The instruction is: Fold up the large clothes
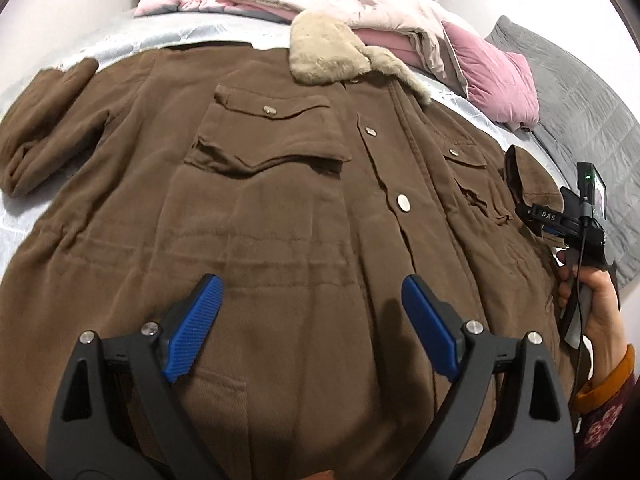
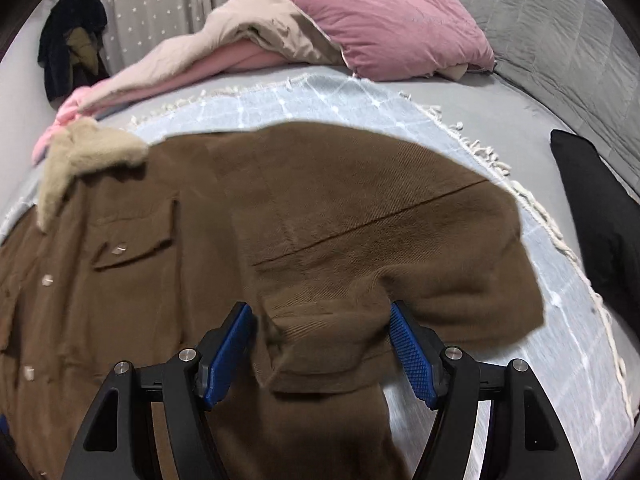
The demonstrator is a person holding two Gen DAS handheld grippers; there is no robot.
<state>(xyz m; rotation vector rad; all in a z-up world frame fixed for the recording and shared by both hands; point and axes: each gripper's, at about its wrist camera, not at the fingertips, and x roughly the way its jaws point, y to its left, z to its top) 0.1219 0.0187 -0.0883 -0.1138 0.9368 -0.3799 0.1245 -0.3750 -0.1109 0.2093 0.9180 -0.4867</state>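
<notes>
A large brown coat [image 1: 280, 208] lies spread front-up on a pale blue fringed blanket [image 2: 320, 96] over a bed, its beige fur collar [image 1: 328, 52] at the far end from both claws. The left claw [image 1: 312, 320] hangs over the lower middle of the coat, jaws spread wide with nothing between the blue pads [image 1: 196, 328]; only flat brown cloth shows in the gap, and whether the tips touch it cannot be told. Ahead of this claw sit a flapped chest pocket [image 1: 268, 136] and the snap-button placket [image 1: 404, 202], and far to its left a sleeve [image 1: 44, 120] lies bent on the blanket. The right claw [image 2: 320, 344] is clenched on the other sleeve [image 2: 380, 240], a bunched fold of brown cloth filling the gap between its pads, with the sleeve draped ahead and to the right of it. In the left wrist view that claw shows at the coat's right edge, held by a hand [image 1: 600, 304] with an orange cuff. Beyond the coat lie pink and cream bedding [image 2: 248, 44], a pink pillow [image 2: 400, 28] and a grey quilt [image 2: 540, 24].
</notes>
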